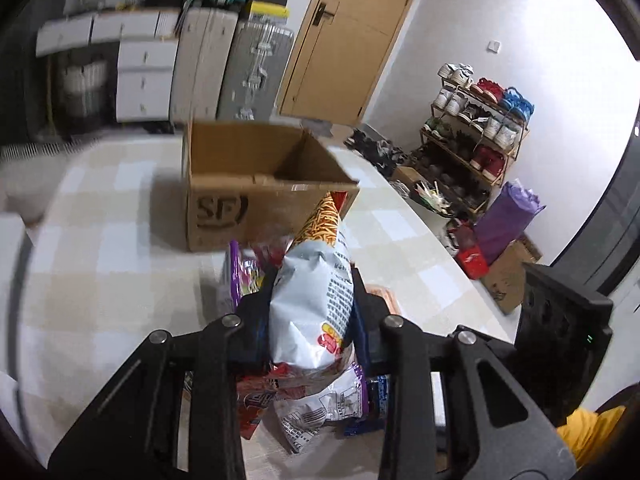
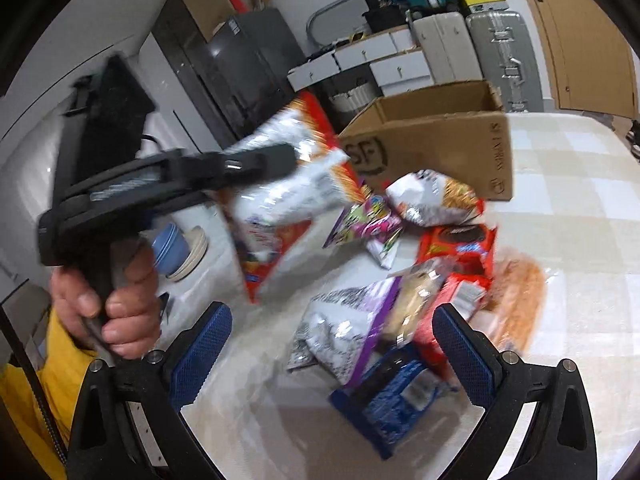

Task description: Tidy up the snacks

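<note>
Crinkled silver foil with an orange printed end makes up the snack bag (image 1: 316, 288) that is clamped between the closed jaws of the left gripper (image 1: 312, 312); the bag is held clear of the table, in front of the cardboard box (image 1: 240, 204). In the right wrist view the same bag (image 2: 280, 184) is seen pinched by the left gripper (image 2: 276, 164), whose handle is gripped by a hand (image 2: 108, 304) emerging from a yellow sleeve (image 2: 60, 380).

The right gripper (image 2: 332, 344) is held with its jaws wide apart, and nothing is pressed by its blue, cross-hatched pads (image 2: 200, 352). Below it a loose pile of snack packets (image 2: 400, 292) is spread out: shiny foil pouches, a purple-edged bag, red packs and a dark blue pack.

A pale checked tablecloth (image 1: 100, 240) is laid over the table. The brown corrugated box stands open on it, stamped "SF" on its side; no contents can be made out inside. Behind the table, hard-shell suitcases (image 1: 252, 68), white drawers (image 1: 144, 76), a wooden door (image 1: 348, 36) and a shoe rack (image 1: 472, 128) are ranged along the white walls.
</note>
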`<state>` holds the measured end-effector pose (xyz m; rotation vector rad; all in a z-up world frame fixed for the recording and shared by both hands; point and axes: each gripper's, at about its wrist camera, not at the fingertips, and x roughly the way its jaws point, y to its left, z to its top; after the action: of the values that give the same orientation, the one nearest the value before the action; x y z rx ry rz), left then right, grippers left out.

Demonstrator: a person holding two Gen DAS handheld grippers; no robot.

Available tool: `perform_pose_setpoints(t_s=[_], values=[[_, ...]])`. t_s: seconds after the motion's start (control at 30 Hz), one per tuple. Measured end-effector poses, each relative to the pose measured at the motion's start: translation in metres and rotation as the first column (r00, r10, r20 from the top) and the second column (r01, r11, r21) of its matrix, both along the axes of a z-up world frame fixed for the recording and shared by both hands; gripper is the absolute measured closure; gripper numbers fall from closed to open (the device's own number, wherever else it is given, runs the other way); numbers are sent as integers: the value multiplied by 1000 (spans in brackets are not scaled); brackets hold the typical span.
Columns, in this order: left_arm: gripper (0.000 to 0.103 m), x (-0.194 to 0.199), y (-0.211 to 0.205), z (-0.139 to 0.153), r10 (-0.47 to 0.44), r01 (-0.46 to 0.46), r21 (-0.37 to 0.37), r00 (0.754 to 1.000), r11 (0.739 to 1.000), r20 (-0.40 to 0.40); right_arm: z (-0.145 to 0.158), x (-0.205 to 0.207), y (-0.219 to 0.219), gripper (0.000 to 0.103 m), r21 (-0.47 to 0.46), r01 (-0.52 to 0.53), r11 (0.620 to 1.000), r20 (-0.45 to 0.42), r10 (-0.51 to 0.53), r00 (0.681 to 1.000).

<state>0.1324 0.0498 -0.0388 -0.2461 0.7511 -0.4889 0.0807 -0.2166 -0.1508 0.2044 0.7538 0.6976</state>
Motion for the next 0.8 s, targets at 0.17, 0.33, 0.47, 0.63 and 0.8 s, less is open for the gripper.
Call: perform_pose_setpoints(t_s=[0.17, 0.33, 0.47, 0.63, 0.8], values=[[74, 10, 13, -25, 9, -13, -79, 999, 997, -45, -6, -2, 24, 0, 0, -74, 997, -29, 74, 997], [74, 21, 16, -47, 35, -44, -107, 996, 993, -78, -7, -4, 34, 0, -16, -76, 997, -22, 75, 997], [80, 27, 9, -53, 28, -34, -83, 997, 996, -76, -5, -8, 32, 0, -18, -65, 998, -15, 65, 998], [102, 24, 2, -51, 8, -10, -41, 998, 999, -62, -2, -8, 26, 0, -13, -57, 998, -10, 57, 998], [103, 18, 16, -45, 54, -56, -46, 998, 997, -40, 3, -13, 21, 0, -7, -56, 998, 8, 56, 998]])
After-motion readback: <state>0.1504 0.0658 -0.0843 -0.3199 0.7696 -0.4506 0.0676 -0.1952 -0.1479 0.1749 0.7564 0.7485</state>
